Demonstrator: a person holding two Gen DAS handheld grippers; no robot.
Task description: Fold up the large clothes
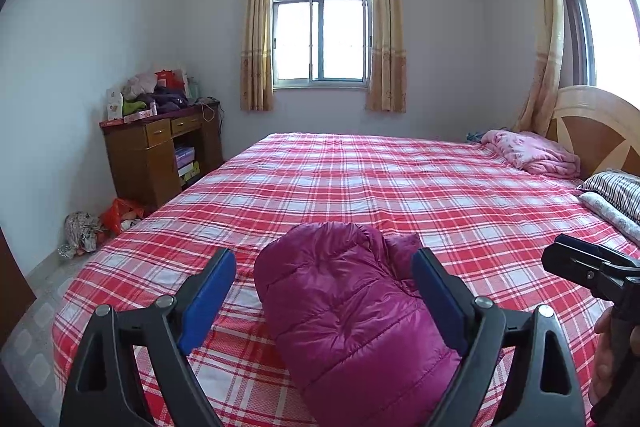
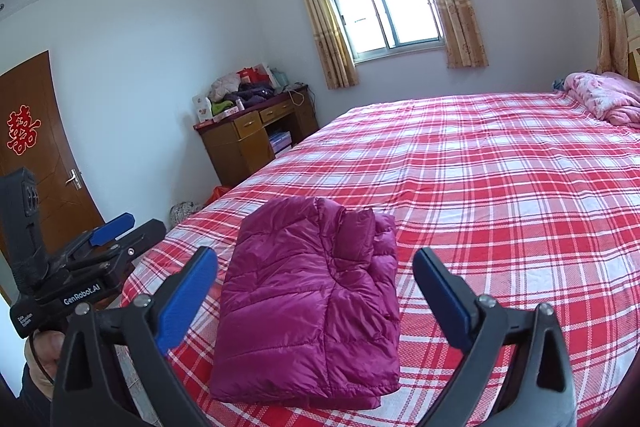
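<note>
A magenta quilted down jacket (image 1: 344, 307) (image 2: 312, 299) lies folded into a compact bundle near the front edge of a bed with a red and white plaid sheet (image 1: 400, 179) (image 2: 500, 195). My left gripper (image 1: 324, 261) is open, its blue pads on either side of the bundle's far end; the left pad is clearly apart from the fabric. My right gripper (image 2: 316, 255) is open too, both pads standing off the jacket's sides. From the right wrist the left gripper (image 2: 120, 227) shows at the left, and the right gripper (image 1: 568, 247) shows at the right edge of the left wrist view.
A crumpled pink blanket (image 1: 532, 151) (image 2: 604, 99) and striped pillows (image 1: 616, 191) lie by the wooden headboard (image 1: 592, 123). A cluttered wooden desk (image 1: 160, 151) (image 2: 248, 135) stands by the far wall, with bags (image 1: 100, 227) on the floor. A brown door (image 2: 40, 147) is at left.
</note>
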